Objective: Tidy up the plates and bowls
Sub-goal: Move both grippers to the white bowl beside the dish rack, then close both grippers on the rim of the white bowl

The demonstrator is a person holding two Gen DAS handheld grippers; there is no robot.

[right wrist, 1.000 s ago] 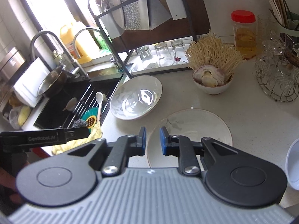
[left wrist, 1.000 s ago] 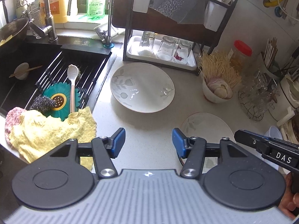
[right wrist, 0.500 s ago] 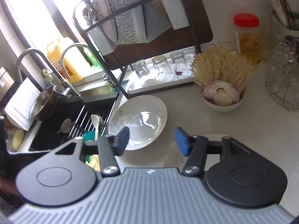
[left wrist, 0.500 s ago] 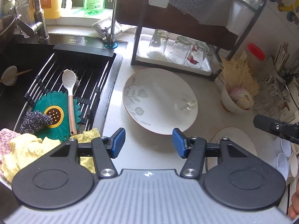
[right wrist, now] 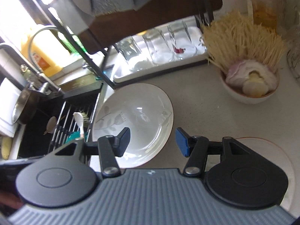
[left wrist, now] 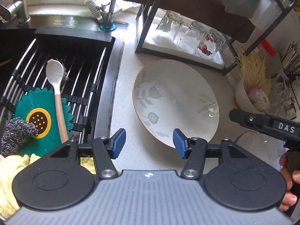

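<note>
Nearest in the left wrist view, the left gripper [left wrist: 149, 143] stands with its jaws parted about half their travel and nothing between the blue pads; bare counter [left wrist: 127, 101] shows in the gap, and the near rim of the large floral plate [left wrist: 174, 97] lies just beyond the right pad. The right gripper [right wrist: 152, 142] is likewise about half open and empty, its jaws framing the near right edge of the same plate in the right wrist view; its body also shows at the right edge of the left view, held by a hand [left wrist: 289, 185]. A second, flatter plate [right wrist: 277, 153] lies near right on the counter, mostly hidden under the right gripper's body. To the left, the sink rack [left wrist: 78, 78] carries a white spoon [left wrist: 56, 86], a green mat and a scouring ball. Farther right sits a small bowl [right wrist: 249, 90] holding food and pale strands. Farthest stands the dish rack [left wrist: 187, 43] with three upturned glasses on its tray. Judgement: the approach to the floral plate is in hand, with no grasp made. The next move calls for one gripper to descend on the plate's rim with one pad over and one under the raised edge, then close firmly; glazed ware may slip.
</note>
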